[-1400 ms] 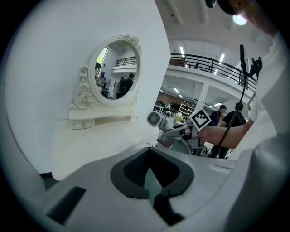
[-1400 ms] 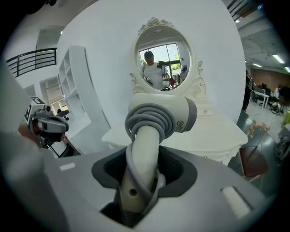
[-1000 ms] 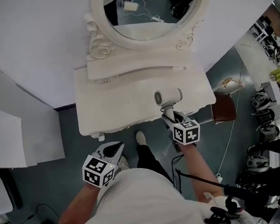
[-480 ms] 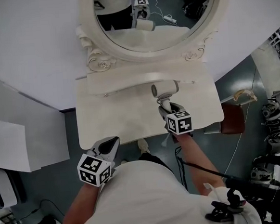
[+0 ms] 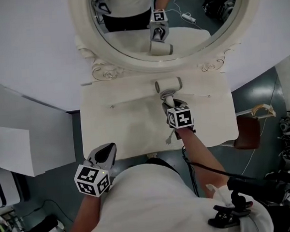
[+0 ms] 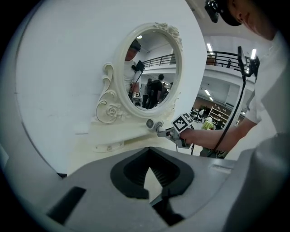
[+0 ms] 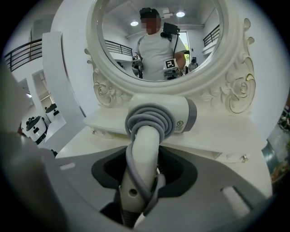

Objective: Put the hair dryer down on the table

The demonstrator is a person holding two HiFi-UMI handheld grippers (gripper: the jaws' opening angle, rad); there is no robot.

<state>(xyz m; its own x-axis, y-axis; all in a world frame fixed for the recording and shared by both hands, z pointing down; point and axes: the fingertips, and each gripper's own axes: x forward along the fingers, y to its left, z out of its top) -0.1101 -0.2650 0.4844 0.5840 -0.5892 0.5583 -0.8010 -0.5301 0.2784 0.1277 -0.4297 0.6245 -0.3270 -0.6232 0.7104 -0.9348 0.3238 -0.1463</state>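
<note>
The white hair dryer [image 5: 168, 85] has its grey cord wound round the handle. It is held upright over the back of the cream dressing table [image 5: 120, 125], just before the low shelf under the oval mirror [image 5: 127, 19]. My right gripper [image 5: 170, 106] is shut on the handle, and the dryer [image 7: 158, 118] fills the right gripper view, its handle between the jaws of that gripper [image 7: 142, 181]. Whether the dryer touches the table I cannot tell. My left gripper [image 5: 104, 152] hangs at the table's front edge, shut and empty [image 6: 152, 181]. The dryer [image 6: 152, 123] shows small in the left gripper view.
A loose end of cord [image 5: 170, 136] dangles below the right gripper onto the table top. A brown chair [image 5: 248, 130] stands at the table's right, a white panel [image 5: 17, 148] at its left. The curved white wall rises behind the mirror.
My right gripper has carried the dryer farther in over the table, toward the mirror. The left gripper has kept its place by the front edge.
</note>
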